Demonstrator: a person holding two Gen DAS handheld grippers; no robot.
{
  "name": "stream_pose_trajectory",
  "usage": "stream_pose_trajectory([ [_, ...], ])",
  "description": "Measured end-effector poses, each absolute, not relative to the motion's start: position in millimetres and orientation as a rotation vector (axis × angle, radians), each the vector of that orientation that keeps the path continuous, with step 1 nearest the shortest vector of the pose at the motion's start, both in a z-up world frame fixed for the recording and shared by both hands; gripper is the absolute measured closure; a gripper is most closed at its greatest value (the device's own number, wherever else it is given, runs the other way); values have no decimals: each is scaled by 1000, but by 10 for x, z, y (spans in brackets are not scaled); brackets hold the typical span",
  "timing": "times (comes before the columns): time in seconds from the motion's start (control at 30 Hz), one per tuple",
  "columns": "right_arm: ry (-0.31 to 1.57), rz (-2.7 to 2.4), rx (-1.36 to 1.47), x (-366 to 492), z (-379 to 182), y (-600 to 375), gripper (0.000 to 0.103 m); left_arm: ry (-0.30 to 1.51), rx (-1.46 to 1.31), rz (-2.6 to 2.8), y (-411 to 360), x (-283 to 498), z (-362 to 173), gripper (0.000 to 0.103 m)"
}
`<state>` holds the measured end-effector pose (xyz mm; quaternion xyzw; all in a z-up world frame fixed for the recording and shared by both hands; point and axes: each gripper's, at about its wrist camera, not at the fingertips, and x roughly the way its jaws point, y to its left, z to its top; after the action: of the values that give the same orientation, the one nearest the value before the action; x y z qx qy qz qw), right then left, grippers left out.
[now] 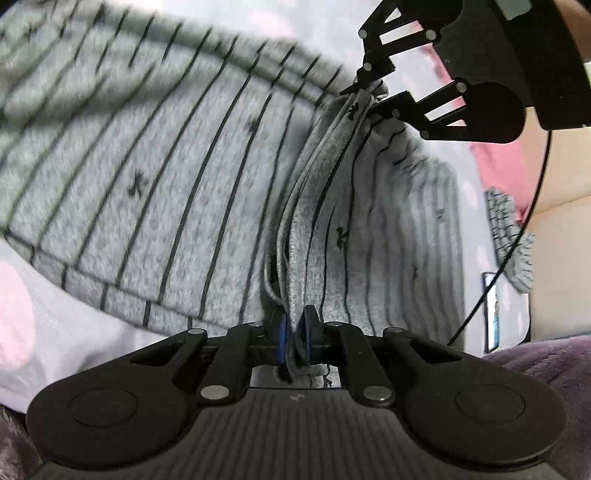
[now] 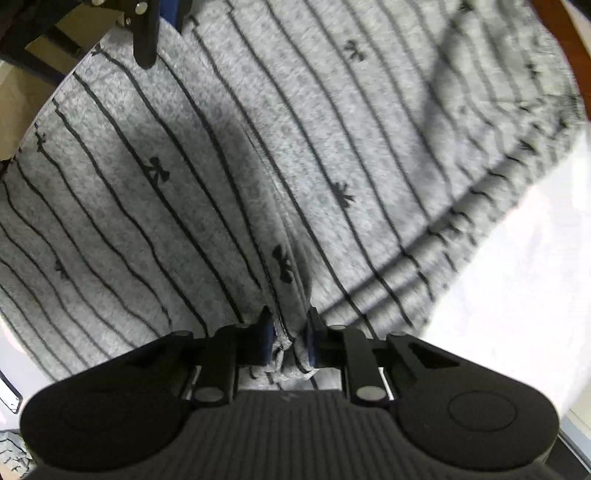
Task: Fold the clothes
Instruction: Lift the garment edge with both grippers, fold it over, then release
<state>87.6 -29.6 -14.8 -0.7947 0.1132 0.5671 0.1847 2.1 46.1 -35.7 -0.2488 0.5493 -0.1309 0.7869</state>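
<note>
A grey garment (image 1: 177, 184) with thin dark stripes and small bow prints fills both views, blurred at its far edges. My left gripper (image 1: 293, 332) is shut on a bunched edge of it, several layers pinched between the blue pads. In the left wrist view my right gripper (image 1: 373, 98) shows at the upper right, shut on the other end of the same taut edge. In the right wrist view my right gripper (image 2: 290, 336) pinches crumpled grey garment (image 2: 258, 166) cloth, and the left gripper (image 2: 147, 33) shows at the top left, gripping the cloth's far edge.
Under the garment lies a white and pale pink sheet (image 1: 44, 317). Another grey striped piece (image 1: 513, 243) lies at the right, beside a thin black cable (image 1: 517, 240). A purple fuzzy blanket (image 1: 546, 362) is at the lower right. A brown curved wooden edge (image 2: 565, 40) shows at the top right.
</note>
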Motion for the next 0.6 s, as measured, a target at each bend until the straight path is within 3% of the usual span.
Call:
stream_pose_trajectory([
  [0.37, 172, 1397, -2197, 593, 719, 110, 84, 973, -451, -250, 1189, -195, 432, 97],
  [0.6, 17, 1418, -2116, 609, 781, 742, 84, 969, -409, -145, 1947, -171, 766, 97],
])
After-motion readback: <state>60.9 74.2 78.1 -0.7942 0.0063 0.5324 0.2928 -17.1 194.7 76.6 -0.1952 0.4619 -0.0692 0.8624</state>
